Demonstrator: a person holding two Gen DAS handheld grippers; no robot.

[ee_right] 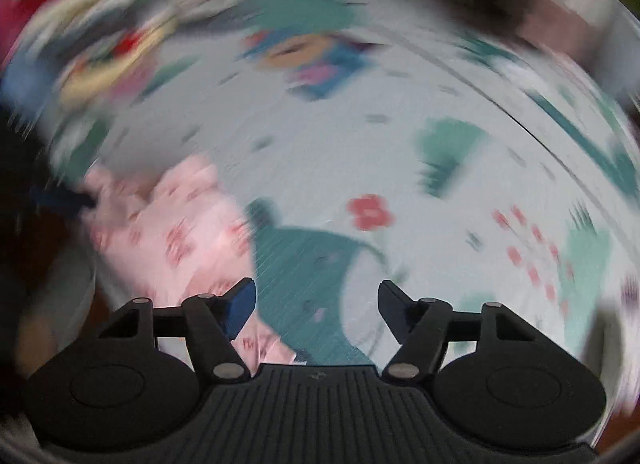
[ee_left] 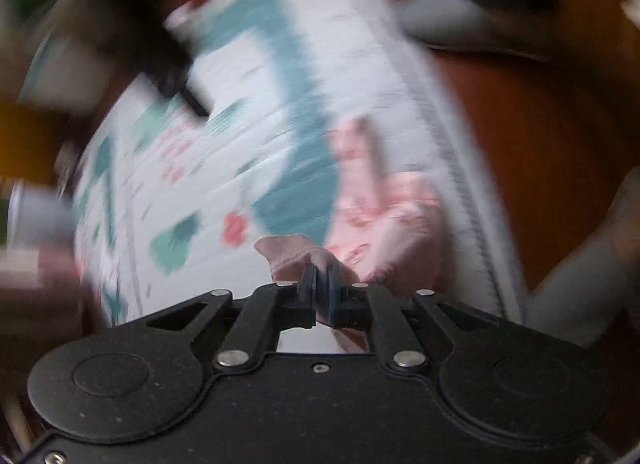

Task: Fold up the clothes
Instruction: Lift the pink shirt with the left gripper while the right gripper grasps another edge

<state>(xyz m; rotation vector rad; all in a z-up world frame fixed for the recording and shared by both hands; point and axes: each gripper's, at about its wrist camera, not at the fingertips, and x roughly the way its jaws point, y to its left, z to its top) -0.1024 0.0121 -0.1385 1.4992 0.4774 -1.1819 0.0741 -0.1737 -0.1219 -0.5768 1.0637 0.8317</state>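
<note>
A small pink patterned garment (ee_left: 384,216) lies bunched on a white play mat with teal and red prints (ee_left: 248,104). My left gripper (ee_left: 322,280) is shut on a frilled edge of the pink garment. In the right wrist view the same garment (ee_right: 172,232) lies at the lower left on the mat (ee_right: 360,144). My right gripper (ee_right: 316,300) is open, its left finger over the garment's edge and nothing between the fingers. The right gripper shows as a dark blurred shape (ee_left: 172,72) in the left wrist view. Both views are motion-blurred.
A brown floor (ee_left: 520,124) borders the mat on the right. A grey rounded object (ee_left: 452,20) lies beyond the mat's far edge. A blurred pile of colourful cloth (ee_right: 80,24) sits at the mat's upper left in the right wrist view.
</note>
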